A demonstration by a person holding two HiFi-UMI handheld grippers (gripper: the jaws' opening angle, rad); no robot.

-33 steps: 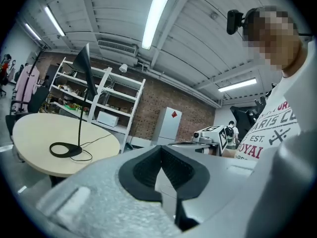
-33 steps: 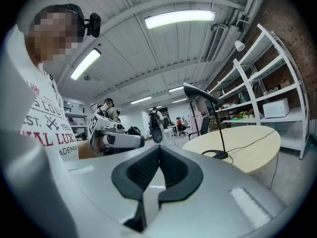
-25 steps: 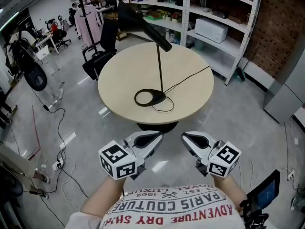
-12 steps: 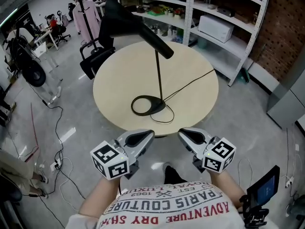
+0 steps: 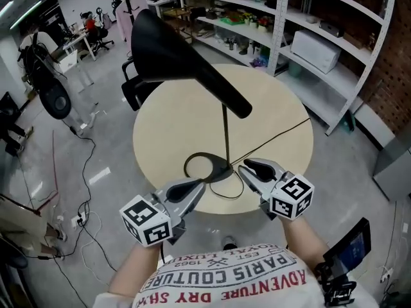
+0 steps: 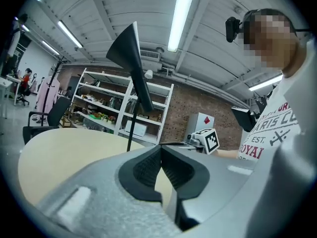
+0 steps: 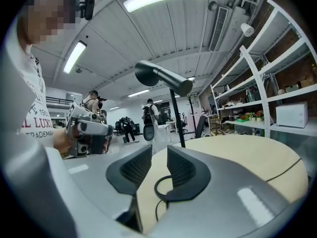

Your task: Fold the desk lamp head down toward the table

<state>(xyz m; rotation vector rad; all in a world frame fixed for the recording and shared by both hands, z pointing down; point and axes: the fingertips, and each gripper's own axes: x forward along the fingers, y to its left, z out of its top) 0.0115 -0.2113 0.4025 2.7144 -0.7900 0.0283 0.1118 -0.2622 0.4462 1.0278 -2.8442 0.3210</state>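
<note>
A black desk lamp stands on the round beige table [image 5: 282,127]. Its ring base [image 5: 204,167] lies near the front edge, its thin stem [image 5: 226,133] is upright, and its cone head [image 5: 176,56] is raised and points left. My left gripper [image 5: 198,186] is shut and empty at the table's near edge, short of the base. My right gripper [image 5: 246,169] is beside the base, to its right; its jaws have just been opening and hold nothing. The left gripper view shows closed pads [image 6: 160,155] below the lamp head [image 6: 130,48]. The right gripper view shows parted pads [image 7: 159,155] with the ring base [image 7: 157,187] beyond the gap.
The lamp's black cable [image 5: 282,133] runs across the table to the right edge. White shelving with a microwave [image 5: 319,47] stands behind the table. A black office chair [image 5: 135,88] is at the table's far left. Cables trail on the floor [image 5: 77,191].
Both grippers have moved forward from over the floor to the table's near edge by the lamp base. The right gripper's jaws have gone from closed to apart. The left stays shut.
</note>
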